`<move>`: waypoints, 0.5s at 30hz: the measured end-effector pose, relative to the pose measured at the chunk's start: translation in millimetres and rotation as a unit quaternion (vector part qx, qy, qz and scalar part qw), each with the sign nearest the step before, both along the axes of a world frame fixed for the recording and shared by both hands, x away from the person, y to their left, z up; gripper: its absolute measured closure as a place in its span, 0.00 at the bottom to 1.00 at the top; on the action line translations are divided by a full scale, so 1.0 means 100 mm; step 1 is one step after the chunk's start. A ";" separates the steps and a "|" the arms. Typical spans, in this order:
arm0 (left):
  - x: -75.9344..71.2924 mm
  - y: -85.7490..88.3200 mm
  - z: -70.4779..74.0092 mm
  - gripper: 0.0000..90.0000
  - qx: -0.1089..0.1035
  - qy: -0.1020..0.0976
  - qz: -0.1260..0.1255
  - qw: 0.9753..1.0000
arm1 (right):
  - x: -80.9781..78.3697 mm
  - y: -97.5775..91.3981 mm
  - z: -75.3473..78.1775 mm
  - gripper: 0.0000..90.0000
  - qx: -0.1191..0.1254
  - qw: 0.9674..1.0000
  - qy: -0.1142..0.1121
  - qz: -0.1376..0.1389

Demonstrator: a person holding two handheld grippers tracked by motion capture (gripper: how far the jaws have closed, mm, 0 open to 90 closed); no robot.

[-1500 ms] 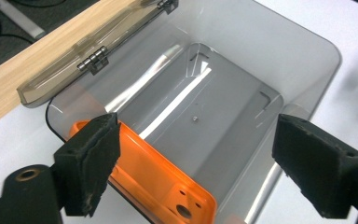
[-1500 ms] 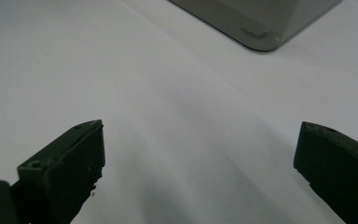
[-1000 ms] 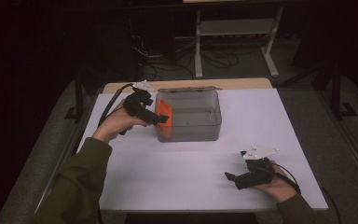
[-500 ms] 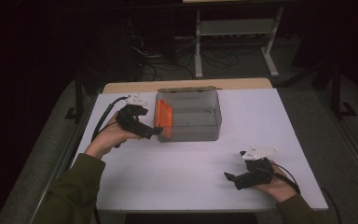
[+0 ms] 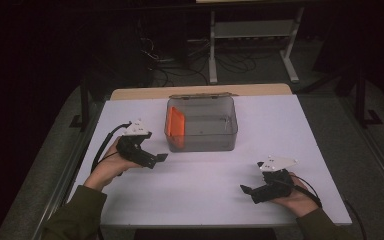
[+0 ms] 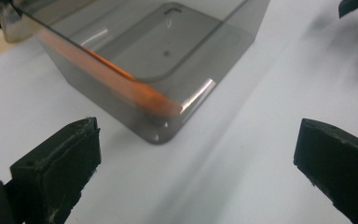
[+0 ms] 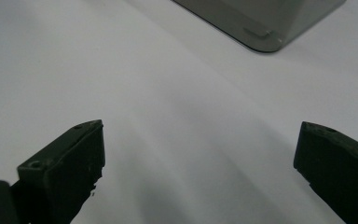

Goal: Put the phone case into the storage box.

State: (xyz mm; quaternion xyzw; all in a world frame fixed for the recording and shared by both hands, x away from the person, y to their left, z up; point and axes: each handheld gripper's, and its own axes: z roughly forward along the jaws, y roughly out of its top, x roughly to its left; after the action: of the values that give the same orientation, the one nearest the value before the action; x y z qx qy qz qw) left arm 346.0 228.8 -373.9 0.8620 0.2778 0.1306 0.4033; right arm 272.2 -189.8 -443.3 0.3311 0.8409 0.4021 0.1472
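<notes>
From above, your left gripper (image 5: 161, 158) sits released at 7 o'clock of the clear box (image 5: 202, 124); right gripper (image 5: 245, 189) idles open, farther off. Left gripper view: orange card (image 6: 135, 86) leans inside, ahead at 12 o'clock.

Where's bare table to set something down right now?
Widest patch: the white table between the left tongs and the right tongs, in front of the grey bin. Also right of the bin, toward the far right corner. Tightest between the left tongs and the bin's orange-card side.
</notes>
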 end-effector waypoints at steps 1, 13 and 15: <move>-0.02 0.01 -0.03 0.00 0.001 0.000 0.000 1.000 | 0.00 0.00 0.00 0.02 0.000 1.000 0.000 0.000; -0.22 0.10 -0.30 0.00 -0.007 0.000 0.004 1.000 | 0.00 0.00 0.00 0.02 0.000 1.000 0.002 0.000; -0.25 0.11 -0.33 0.00 -0.008 -0.001 0.003 1.000 | 0.00 0.00 0.00 0.02 0.001 1.000 0.002 0.000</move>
State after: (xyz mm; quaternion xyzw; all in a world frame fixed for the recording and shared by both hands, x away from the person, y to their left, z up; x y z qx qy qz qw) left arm 321.1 239.9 -407.3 0.8578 0.2813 0.1310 0.4099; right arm 272.4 -189.9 -443.5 0.3320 0.8407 0.4020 0.1458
